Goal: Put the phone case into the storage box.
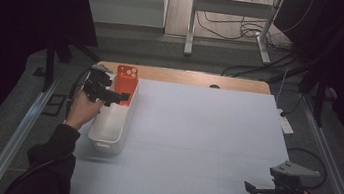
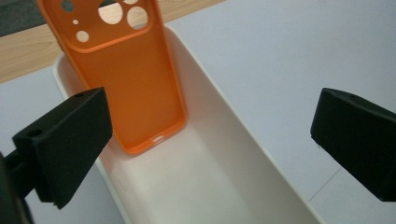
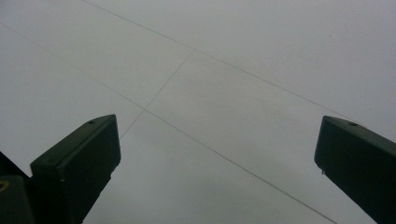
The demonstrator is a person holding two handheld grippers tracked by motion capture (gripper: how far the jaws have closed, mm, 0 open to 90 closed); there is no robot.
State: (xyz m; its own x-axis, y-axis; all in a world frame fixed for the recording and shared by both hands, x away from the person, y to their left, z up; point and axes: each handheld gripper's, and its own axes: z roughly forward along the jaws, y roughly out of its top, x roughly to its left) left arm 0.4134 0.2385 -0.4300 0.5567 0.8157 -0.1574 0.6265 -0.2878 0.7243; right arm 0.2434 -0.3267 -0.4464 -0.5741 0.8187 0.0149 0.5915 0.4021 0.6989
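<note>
1. Dim grey flooring surrounds the table (image 1: 202, 79), whose wooden far edge shows beyond a white sheet (image 1: 204, 146) that covers nearly all of its top; faint seams cross the sheet.
2. Beyond the table stand the metal legs of a second desk (image 1: 229, 29), with loose cables (image 1: 249, 29) on the floor beneath it. Dark curtains close both sides of the room.
3. On the left part of the sheet lies a long white bin (image 1: 110, 134), its long axis running away from the person toward the far edge.
4. An orange phone case (image 1: 125, 85) stands tilted inside the far end of the bin, leaning against that end wall. Its long axis runs steeply up: the camera cut-outs point up and away from the person, the charging-port end rests low on the bin's floor. In the left gripper view the case (image 2: 135, 79) shows its hollow inner side.
5. The left gripper (image 1: 118, 97) hovers over the far half of the bin, near the case without touching it; in the left gripper view its jaws stand wide apart and empty.
6. The right gripper (image 1: 252, 191) is near the table's near right corner, well apart from the bin, its jaws spread wide over bare sheet and gripping nothing.
</note>
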